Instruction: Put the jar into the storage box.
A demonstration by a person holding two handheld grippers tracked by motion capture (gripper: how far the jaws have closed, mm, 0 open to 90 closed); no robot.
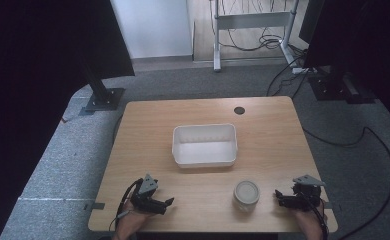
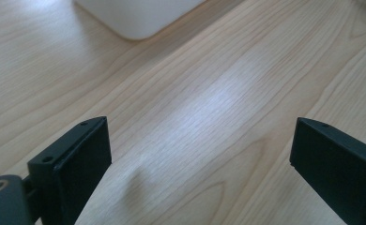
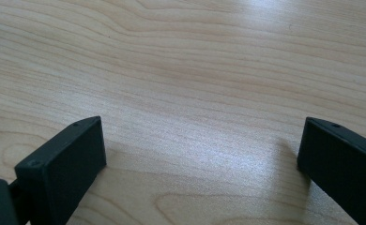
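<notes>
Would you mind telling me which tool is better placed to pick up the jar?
The right tool: it lies just beside the jar, jaws open, while the left tool sits farther away.

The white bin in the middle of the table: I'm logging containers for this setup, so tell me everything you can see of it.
The white bin is a rectangular open-top tub with rounded corners and a rolled rim, plastic by its look. It stands upright and empty, near the middle of the wooden table, long side toward the person. Nothing touches it but the table. One rounded corner shows in the left gripper view.
</notes>
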